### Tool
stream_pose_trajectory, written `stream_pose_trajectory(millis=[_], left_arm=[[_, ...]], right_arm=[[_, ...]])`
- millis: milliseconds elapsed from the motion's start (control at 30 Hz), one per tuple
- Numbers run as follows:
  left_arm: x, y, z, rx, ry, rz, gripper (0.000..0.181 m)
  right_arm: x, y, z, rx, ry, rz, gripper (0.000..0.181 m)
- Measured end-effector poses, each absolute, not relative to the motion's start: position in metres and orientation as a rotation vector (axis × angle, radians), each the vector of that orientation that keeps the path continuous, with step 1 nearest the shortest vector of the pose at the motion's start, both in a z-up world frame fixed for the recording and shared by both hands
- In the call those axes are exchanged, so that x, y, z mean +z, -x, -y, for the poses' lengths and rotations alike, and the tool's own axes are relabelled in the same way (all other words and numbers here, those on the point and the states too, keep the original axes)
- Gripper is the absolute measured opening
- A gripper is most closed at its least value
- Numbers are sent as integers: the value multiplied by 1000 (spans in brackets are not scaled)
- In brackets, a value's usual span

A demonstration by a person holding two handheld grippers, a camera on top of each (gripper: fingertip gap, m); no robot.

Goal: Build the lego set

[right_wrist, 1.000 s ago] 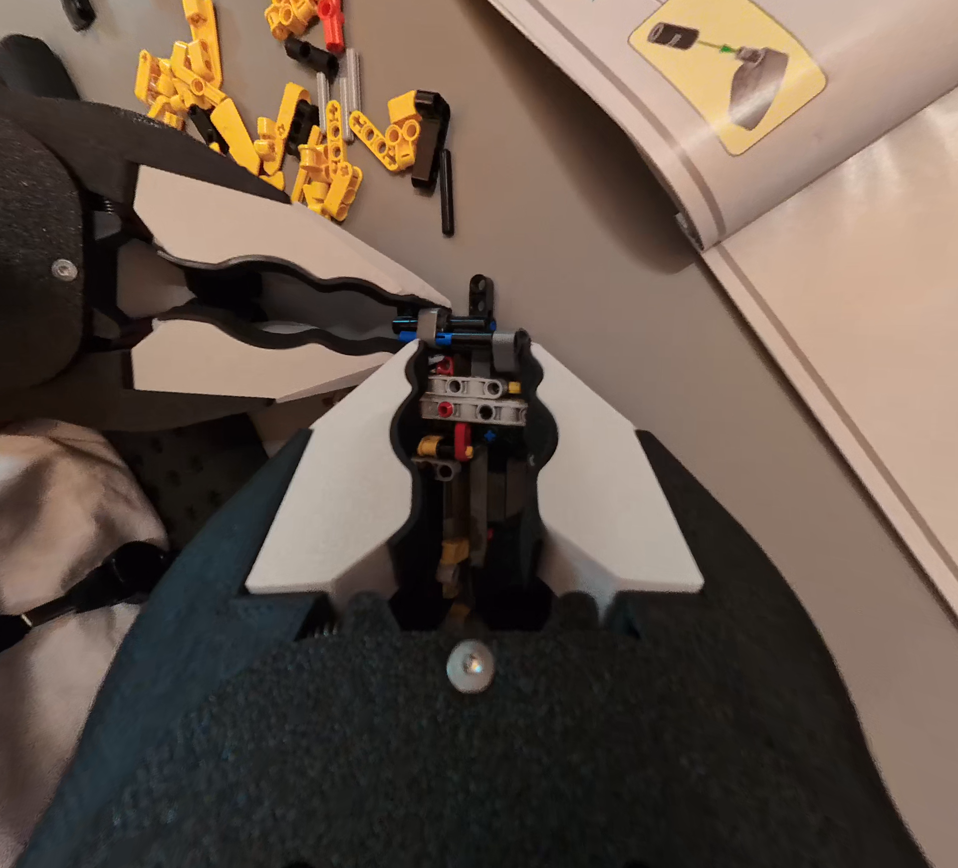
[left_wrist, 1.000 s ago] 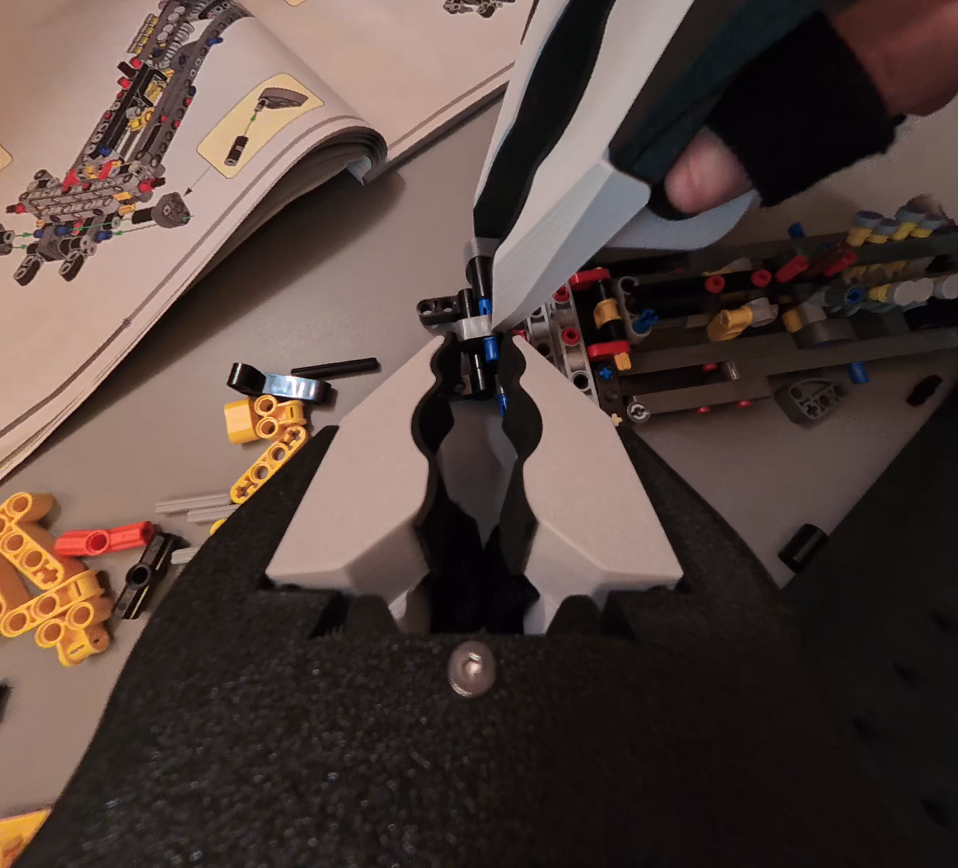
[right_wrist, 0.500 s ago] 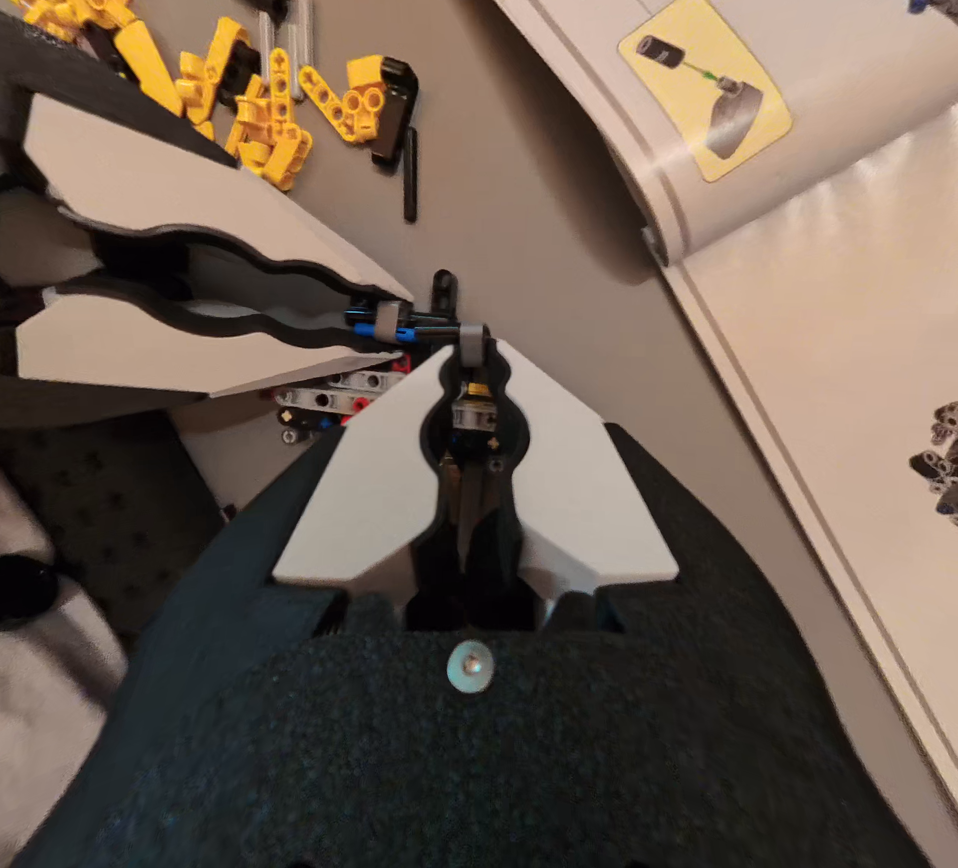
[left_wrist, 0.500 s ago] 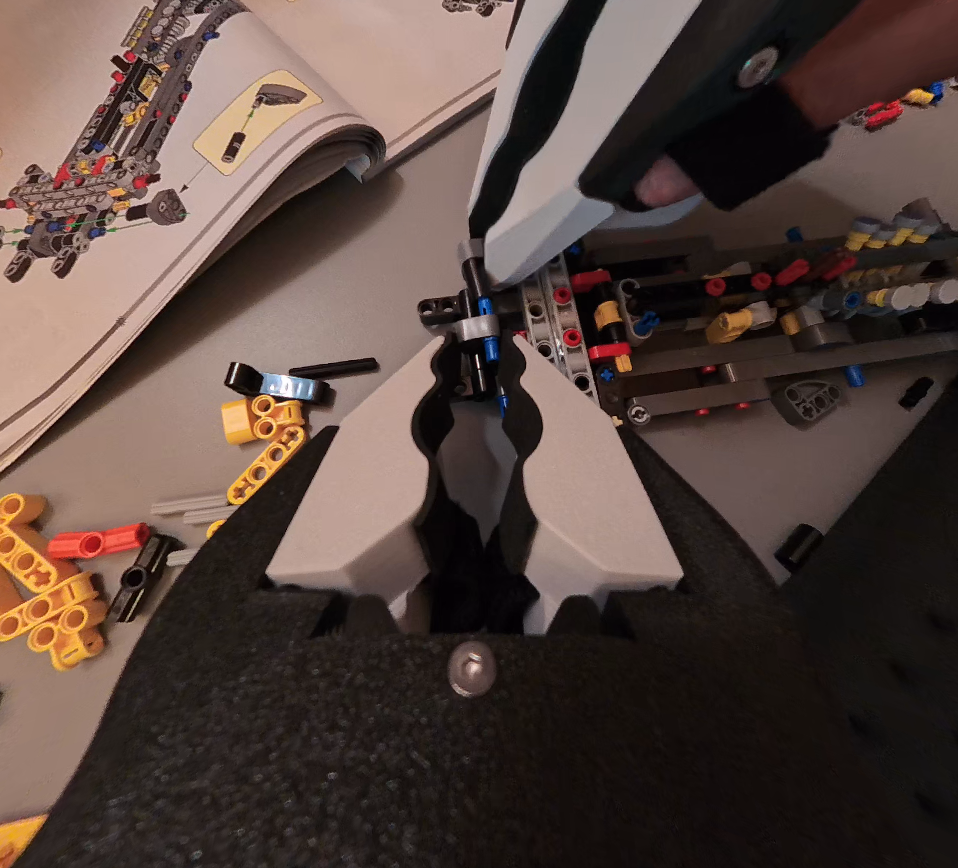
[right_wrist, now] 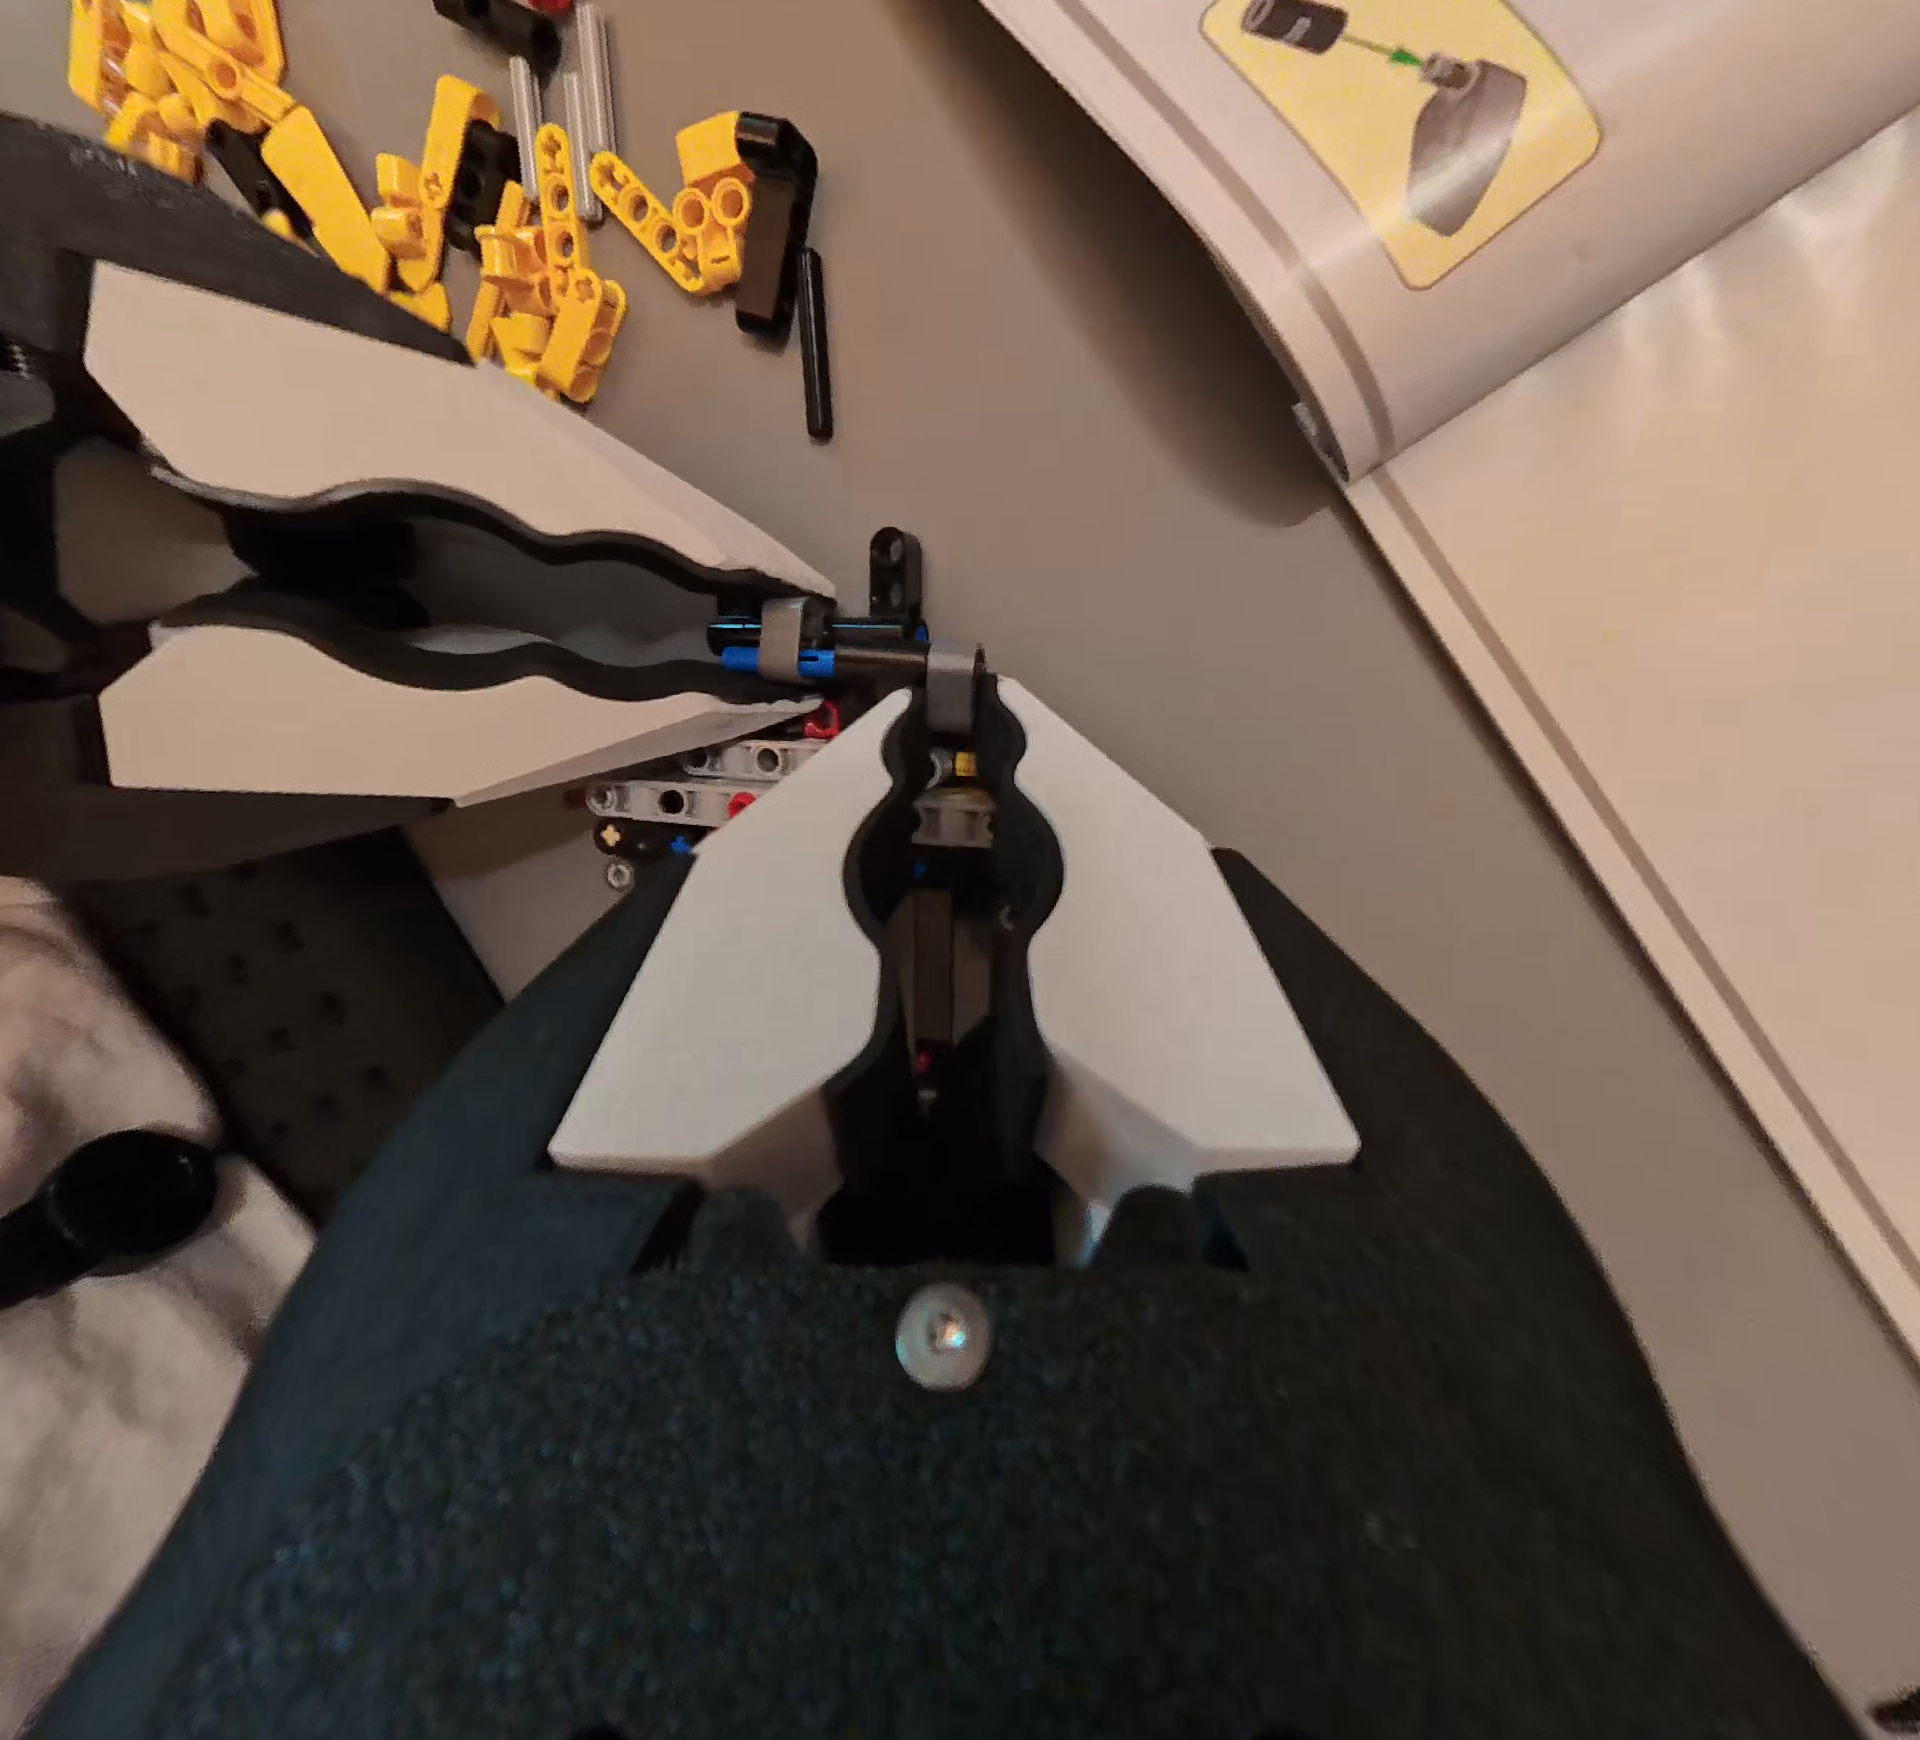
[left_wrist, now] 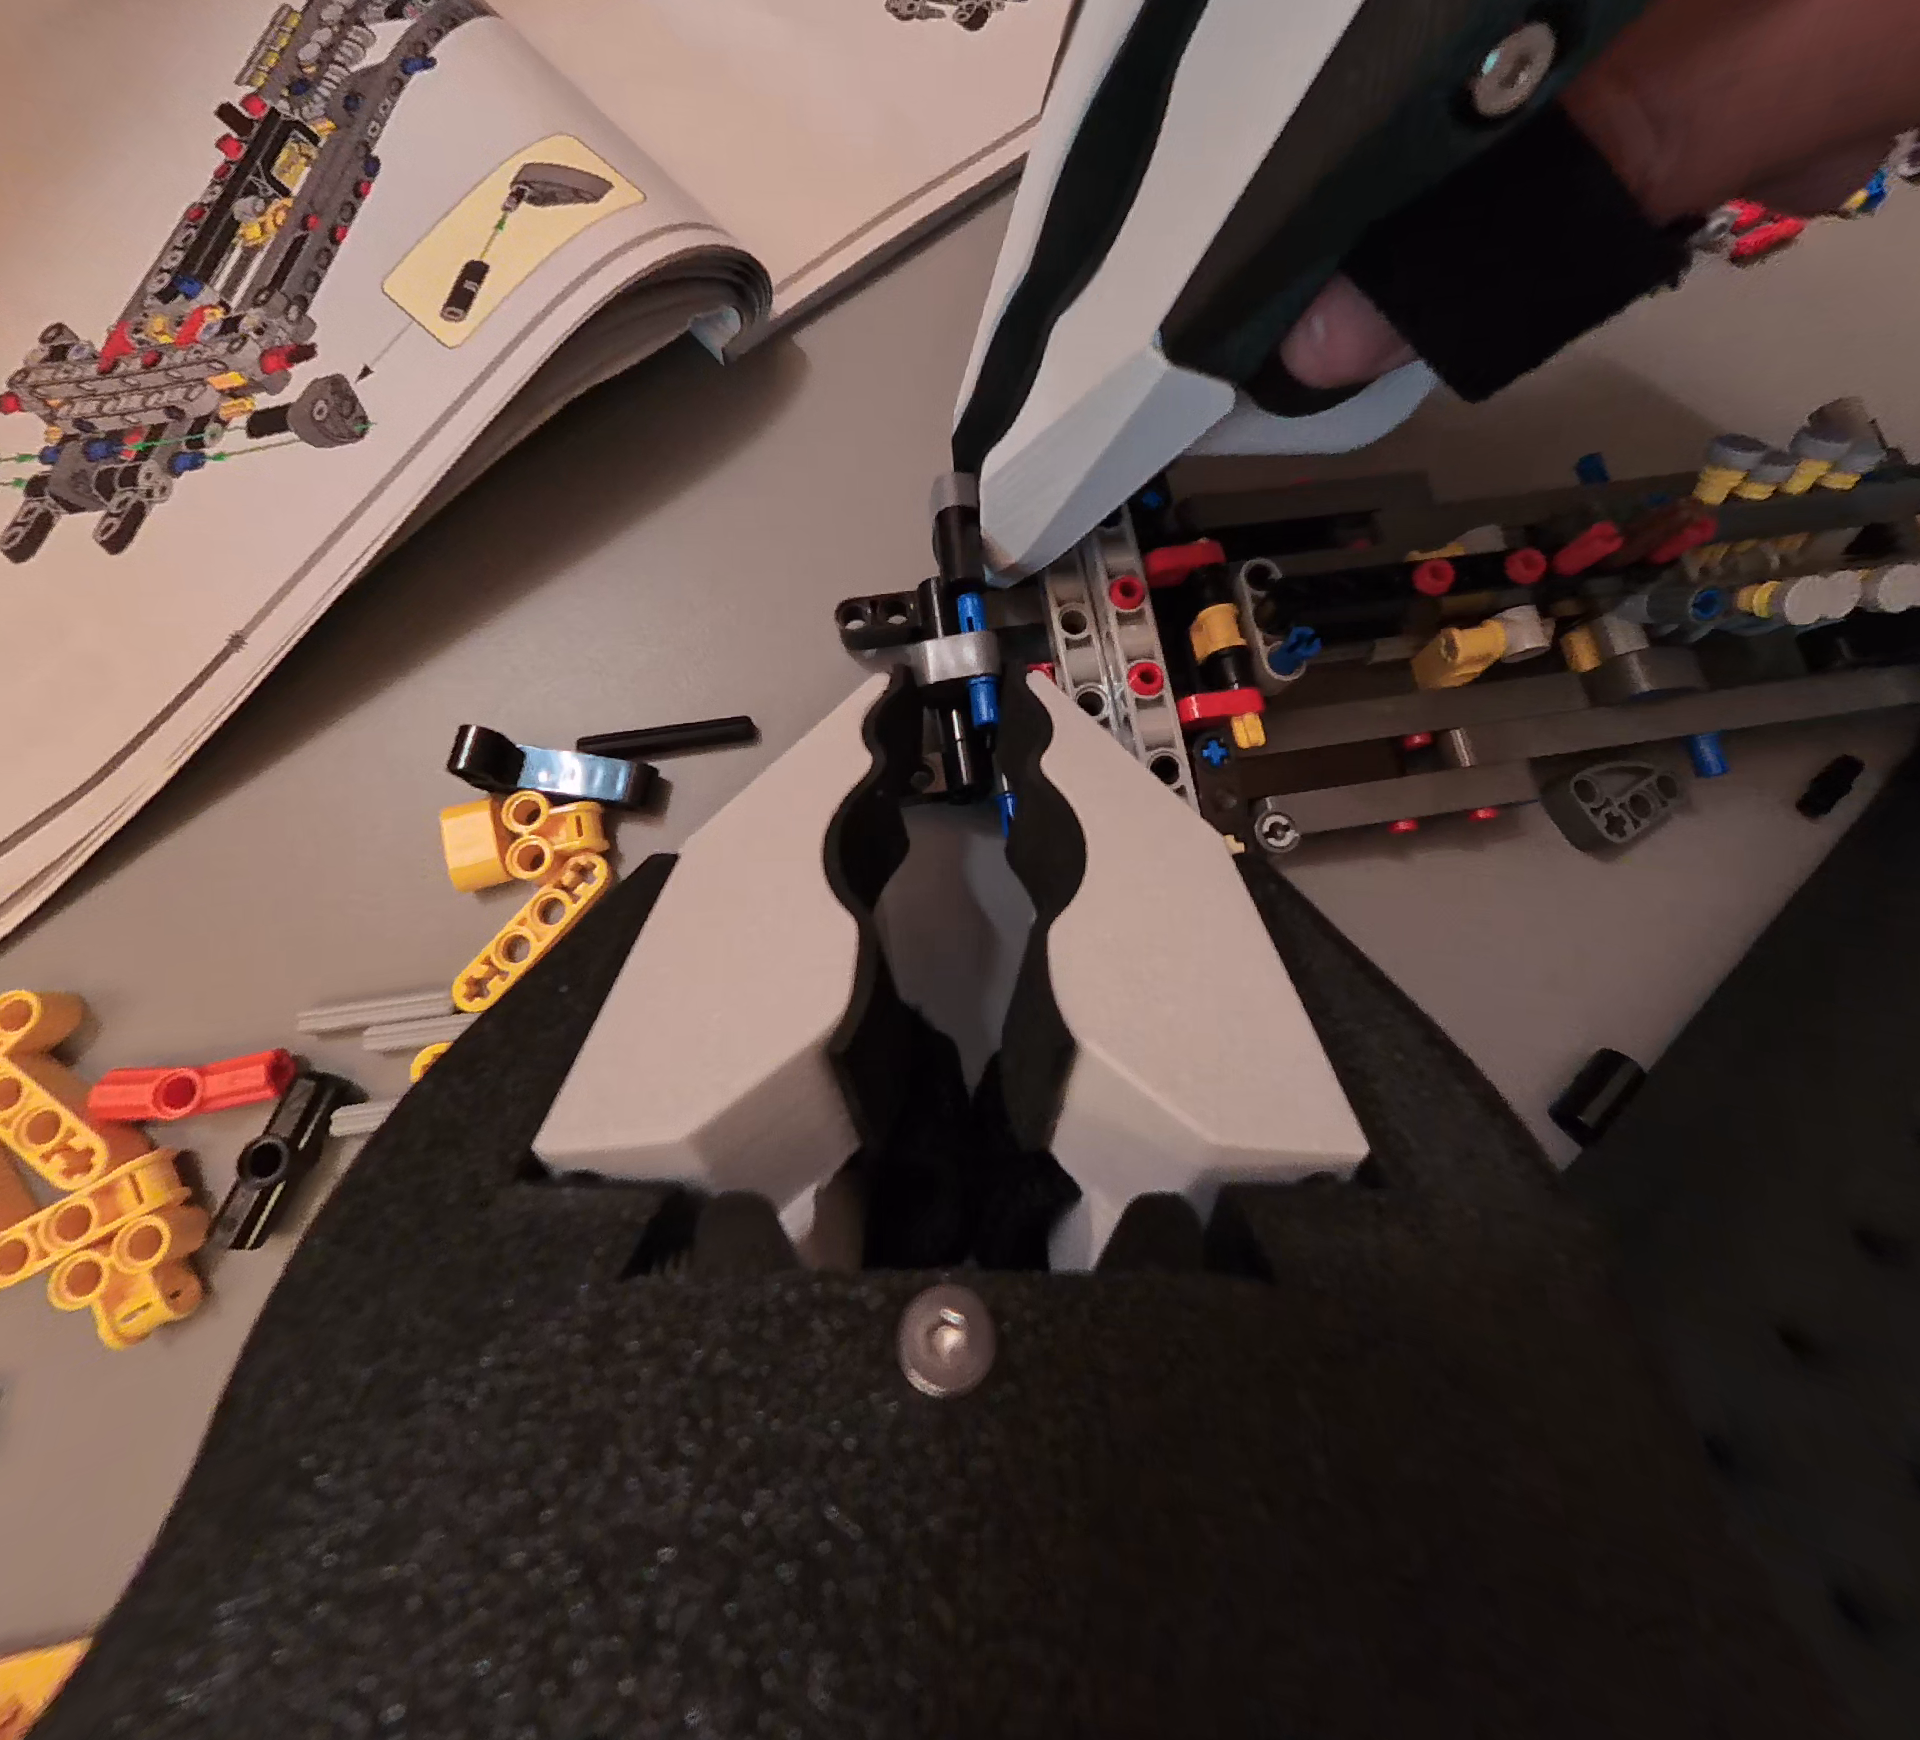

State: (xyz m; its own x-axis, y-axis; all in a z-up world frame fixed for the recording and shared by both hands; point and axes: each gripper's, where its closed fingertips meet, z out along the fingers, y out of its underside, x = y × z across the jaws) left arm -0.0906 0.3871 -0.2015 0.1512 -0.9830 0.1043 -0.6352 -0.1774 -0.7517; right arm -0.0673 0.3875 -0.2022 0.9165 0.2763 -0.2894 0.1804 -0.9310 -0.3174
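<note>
The long dark grey Lego model lies on the grey table, with its end toward the middle of the left wrist view. A black axle carrying blue pins and a grey connector sits across that end. My left gripper is shut on the axle's near part. My right gripper comes down from the upper right and pinches the grey connector. In the right wrist view my right gripper holds the grey connector, and the left gripper enters from the left. The model lies mostly hidden under the fingers.
The open instruction booklet lies at the upper left, and at the right in the right wrist view. Loose yellow beams, a black rod, a red connector and grey axles lie left of the grippers. A gloved hand holds the right gripper. My left and right fingertips are right by each other. The black rod lies around 4 centimeters away from my left fingertips. Look for it in the right wrist view too.
My right gripper went from wide open around the model's end to narrowly shut on the grey connector, shifting toward the booklet side. My left gripper has kept its hold and place.
</note>
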Motion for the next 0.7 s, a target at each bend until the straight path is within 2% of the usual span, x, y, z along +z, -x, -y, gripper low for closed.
stream_pose_trajectory(millis=[267, 467, 700], left_arm=[[-201, 90, -387, -821, 1879, -1540, 13], [-202, 90, -386, -834, 1883, -1540, 13], [-202, 90, -386, -859, 1895, -1538, 13]], right_arm=[[-202, 65, -388, 270, 2773, 515, 8], [-192, 69, -385, 491, 2735, 494, 19], [-175, 79, -390, 349, 2375, 1102, 15]])
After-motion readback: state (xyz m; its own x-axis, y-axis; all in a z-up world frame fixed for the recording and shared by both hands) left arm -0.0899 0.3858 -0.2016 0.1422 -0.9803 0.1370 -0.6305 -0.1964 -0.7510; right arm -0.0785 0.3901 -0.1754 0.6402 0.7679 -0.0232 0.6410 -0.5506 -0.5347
